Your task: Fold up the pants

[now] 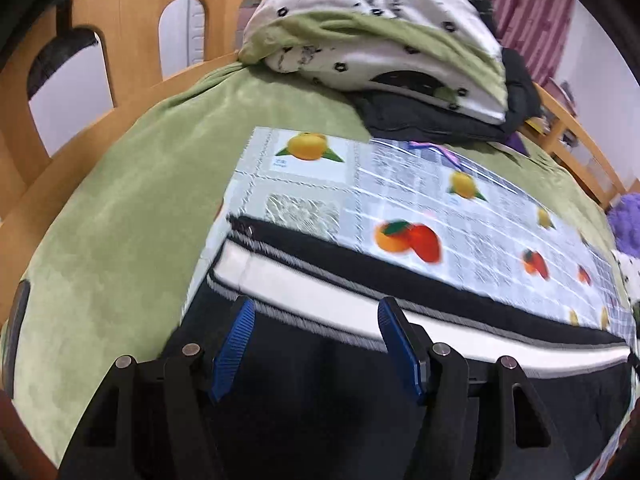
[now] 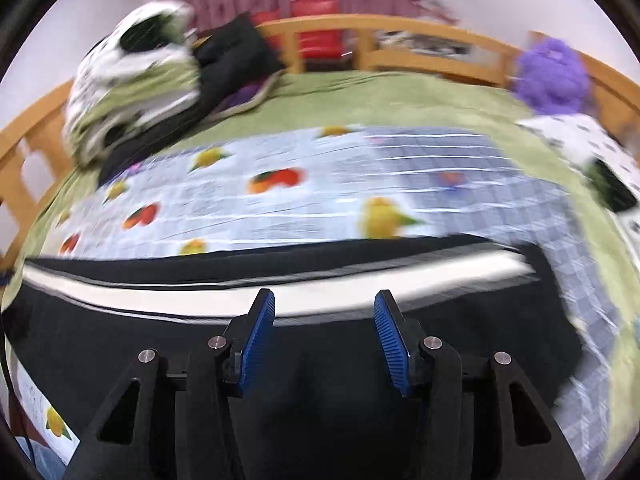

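Note:
Black pants with a white side stripe (image 1: 320,292) lie flat across a fruit-print cloth (image 1: 460,216) on the bed. My left gripper (image 1: 316,308) is open over the pants near their left end, its blue pads wide apart and holding nothing. In the right wrist view the same pants (image 2: 320,360) stretch across the frame with the white stripe along their far edge. My right gripper (image 2: 324,300) is open just above the pants and holds nothing. Both views are motion-blurred.
The fruit-print cloth (image 2: 320,184) lies on a green bedspread (image 1: 120,220). A rolled white-and-green quilt (image 1: 380,28) on dark clothes sits at the far corner. A purple plush (image 2: 552,76) and wooden bed rails (image 2: 400,36) bound the far side.

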`<state>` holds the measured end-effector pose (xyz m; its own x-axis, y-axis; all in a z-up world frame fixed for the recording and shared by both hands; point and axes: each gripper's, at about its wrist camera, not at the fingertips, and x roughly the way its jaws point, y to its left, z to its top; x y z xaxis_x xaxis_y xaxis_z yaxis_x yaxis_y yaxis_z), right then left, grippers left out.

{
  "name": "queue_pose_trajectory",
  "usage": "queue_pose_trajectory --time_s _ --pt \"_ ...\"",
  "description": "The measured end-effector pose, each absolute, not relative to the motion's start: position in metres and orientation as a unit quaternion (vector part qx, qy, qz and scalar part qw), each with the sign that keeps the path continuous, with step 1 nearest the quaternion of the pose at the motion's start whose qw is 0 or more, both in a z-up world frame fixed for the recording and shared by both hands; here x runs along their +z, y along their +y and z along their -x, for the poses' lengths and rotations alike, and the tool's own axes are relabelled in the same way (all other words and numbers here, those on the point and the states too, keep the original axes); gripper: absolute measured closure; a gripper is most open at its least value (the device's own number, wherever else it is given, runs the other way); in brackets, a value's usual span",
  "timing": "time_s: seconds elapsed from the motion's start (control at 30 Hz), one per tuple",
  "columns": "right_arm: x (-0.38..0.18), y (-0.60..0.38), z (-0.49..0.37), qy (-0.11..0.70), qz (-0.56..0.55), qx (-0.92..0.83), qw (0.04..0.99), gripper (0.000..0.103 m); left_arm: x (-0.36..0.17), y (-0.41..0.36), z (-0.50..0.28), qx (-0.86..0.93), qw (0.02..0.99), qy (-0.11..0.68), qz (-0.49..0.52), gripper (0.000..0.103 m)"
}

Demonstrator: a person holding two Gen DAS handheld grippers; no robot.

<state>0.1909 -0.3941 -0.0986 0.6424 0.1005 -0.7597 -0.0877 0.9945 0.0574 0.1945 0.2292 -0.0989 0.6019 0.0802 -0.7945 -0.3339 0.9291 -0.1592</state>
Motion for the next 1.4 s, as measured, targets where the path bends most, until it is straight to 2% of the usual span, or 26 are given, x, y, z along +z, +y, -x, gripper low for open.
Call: queue_pose_trajectory --time_s 0.23,0.43,0.47,0.5,0.53,0.57,0.63,0.73,0.77,0.8,0.87,0.97,1.03,1.1,1.13,1.17,1.2,1.27,1.3,1.37,1.4 --pt "-0.135 -0.328 -0.249 0.447 0.065 0.110 0.885 0.052 -0.104 0.256 -0.231 0.131 0.883 0.429 0.137 0.041" --pt "-0.169 -0.309 -0.279 0.481 0.117 0.130 0.859 0.048 -0.133 0.263 -0.250 0.143 0.872 0.455 0.111 0.042" --pt "-0.175 -0.303 -0.280 0.488 0.134 0.135 0.852 0.056 -0.136 0.264 -0.250 0.148 0.872 0.454 0.110 0.051" --pt "-0.175 -0.299 -0.277 0.484 0.143 0.148 0.850 0.065 -0.136 0.264 -0.248 0.155 0.873 0.449 0.105 0.067" --pt "-0.173 -0.295 -0.274 0.485 0.152 0.163 0.846 0.100 -0.136 0.265 -0.246 0.160 0.876 0.446 0.095 0.078" --pt "-0.170 -0.289 -0.270 0.476 0.174 0.158 0.848 0.100 -0.134 0.266 -0.245 0.162 0.878 0.443 0.086 0.085" --pt "-0.162 -0.287 -0.263 0.456 0.186 0.158 0.856 0.100 -0.126 0.272 -0.239 0.150 0.886 0.428 0.095 0.085" --pt "-0.138 -0.300 -0.265 0.427 0.139 0.161 0.879 0.101 -0.110 0.283 -0.230 0.143 0.900 0.396 0.113 0.086" --pt "-0.132 -0.305 -0.267 0.418 0.116 0.161 0.887 0.101 -0.105 0.287 -0.229 0.139 0.904 0.386 0.123 0.088" --pt "-0.129 -0.309 -0.272 0.414 0.095 0.159 0.891 0.101 -0.102 0.291 -0.228 0.145 0.906 0.376 0.130 0.095" --pt "-0.139 -0.307 -0.283 0.424 0.087 0.147 0.889 0.101 -0.103 0.296 -0.233 0.169 0.904 0.373 0.123 0.095" --pt "-0.172 -0.297 -0.295 0.462 0.104 0.130 0.871 0.101 -0.126 0.297 -0.249 0.179 0.886 0.410 0.124 0.096" --pt "-0.177 -0.298 -0.295 0.456 0.081 0.120 0.878 0.101 -0.128 0.291 -0.248 0.183 0.888 0.410 0.104 0.095" --pt "-0.168 -0.305 -0.293 0.459 0.060 0.122 0.878 0.100 -0.120 0.286 -0.242 0.162 0.893 0.407 0.104 0.094" --pt "-0.161 -0.309 -0.288 0.456 0.054 0.128 0.879 0.097 -0.115 0.285 -0.238 0.147 0.896 0.404 0.113 0.092" --pt "-0.154 -0.314 -0.283 0.450 0.054 0.131 0.882 0.090 -0.111 0.284 -0.234 0.138 0.897 0.403 0.116 0.080" --pt "-0.145 -0.320 -0.276 0.438 0.059 0.127 0.888 0.086 -0.107 0.282 -0.231 0.132 0.899 0.401 0.115 0.057" --pt "-0.132 -0.338 -0.265 0.417 0.062 0.112 0.900 0.055 -0.106 0.279 -0.227 0.133 0.905 0.390 0.106 0.030" --pt "-0.128 -0.350 -0.259 0.408 0.058 0.100 0.906 0.051 -0.107 0.277 -0.227 0.133 0.907 0.387 0.102 0.030" --pt "-0.126 -0.375 -0.252 0.412 0.047 0.073 0.907 0.050 -0.118 0.277 -0.233 0.135 0.898 0.406 0.102 0.031" --pt "-0.131 -0.392 -0.251 0.424 0.038 0.051 0.904 0.050 -0.127 0.278 -0.237 0.133 0.891 0.419 0.114 0.038"
